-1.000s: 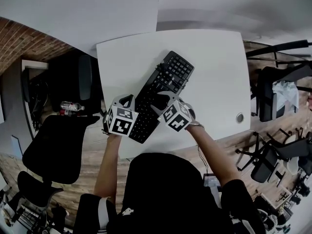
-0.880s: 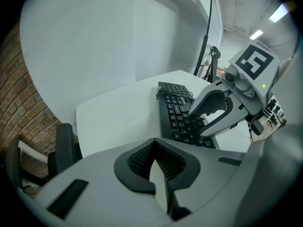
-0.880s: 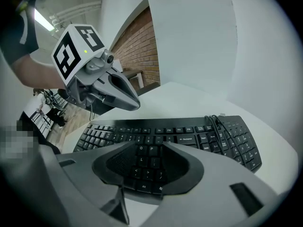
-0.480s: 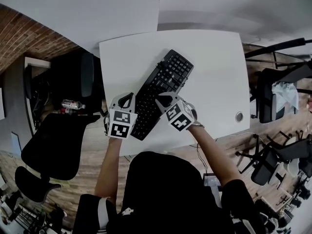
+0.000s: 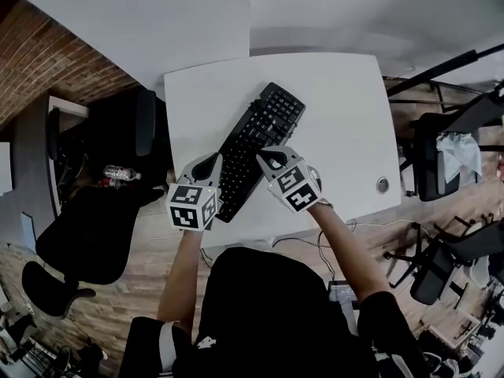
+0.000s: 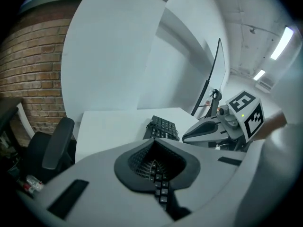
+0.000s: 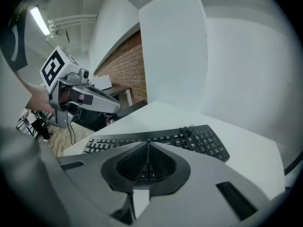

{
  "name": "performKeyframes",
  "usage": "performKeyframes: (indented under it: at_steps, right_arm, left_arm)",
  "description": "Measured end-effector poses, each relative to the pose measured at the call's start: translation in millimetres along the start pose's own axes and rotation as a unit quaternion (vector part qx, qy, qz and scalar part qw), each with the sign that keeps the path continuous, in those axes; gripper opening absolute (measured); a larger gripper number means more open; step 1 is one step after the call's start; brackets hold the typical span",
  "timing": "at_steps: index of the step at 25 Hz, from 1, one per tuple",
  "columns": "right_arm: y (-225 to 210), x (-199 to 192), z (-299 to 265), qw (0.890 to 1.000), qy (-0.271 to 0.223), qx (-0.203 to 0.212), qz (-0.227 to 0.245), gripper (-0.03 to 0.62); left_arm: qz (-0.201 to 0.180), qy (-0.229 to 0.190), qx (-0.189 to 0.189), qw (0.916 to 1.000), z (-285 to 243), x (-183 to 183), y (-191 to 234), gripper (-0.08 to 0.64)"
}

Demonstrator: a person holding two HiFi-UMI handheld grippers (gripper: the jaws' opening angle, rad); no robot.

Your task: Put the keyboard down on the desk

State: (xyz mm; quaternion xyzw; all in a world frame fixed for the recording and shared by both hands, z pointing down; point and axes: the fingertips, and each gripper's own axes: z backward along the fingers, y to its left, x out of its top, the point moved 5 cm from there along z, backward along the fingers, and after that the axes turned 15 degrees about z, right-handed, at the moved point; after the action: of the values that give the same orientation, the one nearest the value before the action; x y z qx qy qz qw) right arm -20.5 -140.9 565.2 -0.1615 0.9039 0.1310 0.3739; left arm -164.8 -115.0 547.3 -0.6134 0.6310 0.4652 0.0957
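Observation:
The black keyboard [image 5: 264, 136] lies diagonally on the white desk [image 5: 339, 116], its number pad at the far end. My left gripper [image 5: 213, 162] is at the keyboard's left edge near its close end. In the left gripper view its jaws [image 6: 154, 143] are shut, with keys showing just beyond the tips. My right gripper [image 5: 266, 157] is at the keyboard's right edge. Its jaws [image 7: 147, 143] are closing the last bit and look shut, with nothing seen between them. The keyboard [image 7: 189, 138] stretches across just past them.
Black office chairs stand left of the desk [image 5: 87, 235] and on the right [image 5: 441, 148]. A brick wall [image 5: 55, 61] and a water bottle [image 5: 118, 173] are at the left. A round cable grommet [image 5: 382, 185] sits near the desk's right edge. A white partition [image 5: 157, 14] backs the desk.
The right gripper's jaws have come together from wide open. The left gripper has drawn back a little toward the person. The keyboard lies in the same place on the desk.

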Motion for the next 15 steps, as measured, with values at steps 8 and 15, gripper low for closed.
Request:
performKeyframes:
  at_steps: [8,15]
  right_arm:
    - [-7.8,18.0,55.7,0.996,-0.066,-0.047,-0.048,0.041]
    - [4.5,32.5,108.0,0.987,-0.123,-0.075,-0.07,0.041]
  left_arm:
    - [-0.041,-0.067,-0.004,0.9969,35.0,22.3,-47.3,0.011]
    - [-0.065,-0.109,-0.025,0.9917,73.8,27.0,-91.9,0.011]
